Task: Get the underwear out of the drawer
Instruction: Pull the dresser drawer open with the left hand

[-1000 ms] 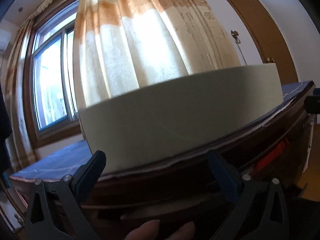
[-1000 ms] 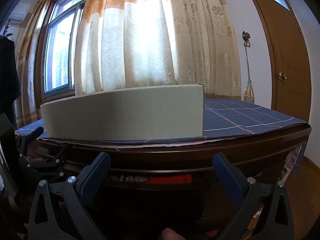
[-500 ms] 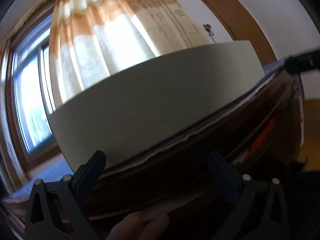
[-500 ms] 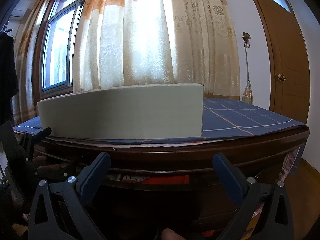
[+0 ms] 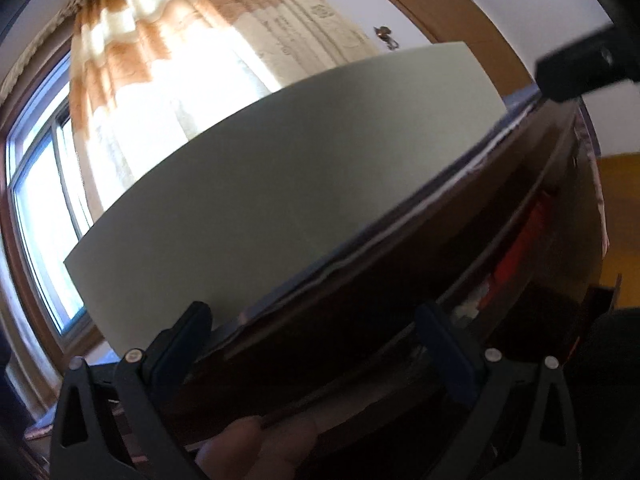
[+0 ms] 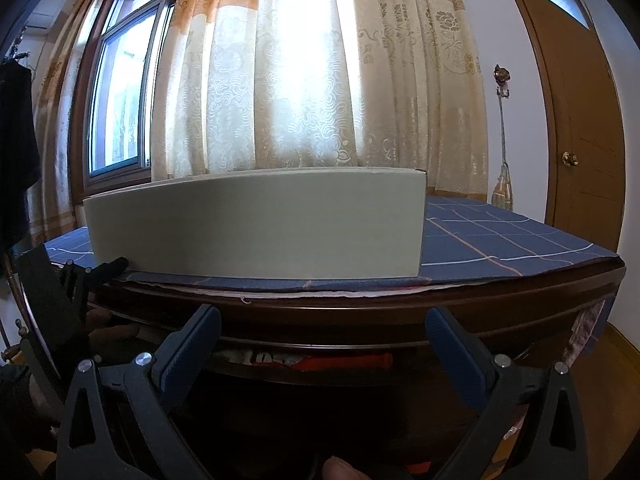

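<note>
The wooden surface [image 6: 360, 316] fills the width of the right wrist view, draped in a blue checked cloth [image 6: 500, 240]. On the cloth stands a long pale green box [image 6: 256, 228], its long side running left to right along the front edge.

Under the top, the drawer [image 6: 320, 376] stands open by a narrow slot. The slot's long axis runs left to right, parallel to the surface edge. In it lies a strip of red-orange fabric [image 6: 344, 361], with a bit of white patterned cloth [image 6: 256, 358] just to its left. The red strip is probably the underwear, though too little of it shows to be sure.

The right gripper [image 6: 322, 340] faces the slot squarely, jaws spread wide and empty. The red strip lies straight ahead between its fingers and slightly below the tips. This gripper looks the nearer and better lined up, so the coming reach is forward and a little down into the gap.

The left gripper [image 5: 316, 332] is also wide open and holds nothing. It sits tilted at the surface's left end, close against the dark front edge. From there the red fabric [image 5: 520, 240] lies well off to its right, further along the slot.

No brand, label or writing can be read anywhere; the box face is blank.
</note>
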Demonstrator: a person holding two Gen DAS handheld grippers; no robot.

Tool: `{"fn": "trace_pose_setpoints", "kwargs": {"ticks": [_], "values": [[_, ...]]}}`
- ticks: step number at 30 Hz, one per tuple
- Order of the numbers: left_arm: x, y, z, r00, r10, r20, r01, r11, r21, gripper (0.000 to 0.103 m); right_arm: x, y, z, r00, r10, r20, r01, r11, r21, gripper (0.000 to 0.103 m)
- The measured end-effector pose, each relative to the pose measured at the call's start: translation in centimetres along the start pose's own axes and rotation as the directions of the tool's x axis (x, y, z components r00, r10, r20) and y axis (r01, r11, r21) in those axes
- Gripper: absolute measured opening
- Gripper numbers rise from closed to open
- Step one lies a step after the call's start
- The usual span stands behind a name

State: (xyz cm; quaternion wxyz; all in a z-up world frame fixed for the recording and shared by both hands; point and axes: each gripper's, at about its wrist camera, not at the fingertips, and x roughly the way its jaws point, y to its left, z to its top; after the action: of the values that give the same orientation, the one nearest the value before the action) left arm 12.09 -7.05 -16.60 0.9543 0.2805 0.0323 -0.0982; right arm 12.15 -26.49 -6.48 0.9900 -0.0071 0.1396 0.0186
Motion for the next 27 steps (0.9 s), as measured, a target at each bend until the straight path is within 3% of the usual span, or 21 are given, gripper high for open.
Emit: {"fn": "trace_pose_setpoints", "kwargs": {"ticks": [17, 27], "values": [[0.5, -0.9, 1.7, 0.998, -0.028, -0.048, 0.028, 1.000, -0.002, 0.103, -0.5, 0.4, 0.2, 1.000, -0.008, 0.000, 0.008, 1.000, 0.009, 0.103], [-0.6, -1.4, 3.3, 0.994, -0.043, -0.103, 0.037, 0.997, -0.060, 0.103, -1.1, 0.3, 0.5, 1.000, 0.011, 0.005, -0.011, 1.000, 0.008, 0.103]]}}
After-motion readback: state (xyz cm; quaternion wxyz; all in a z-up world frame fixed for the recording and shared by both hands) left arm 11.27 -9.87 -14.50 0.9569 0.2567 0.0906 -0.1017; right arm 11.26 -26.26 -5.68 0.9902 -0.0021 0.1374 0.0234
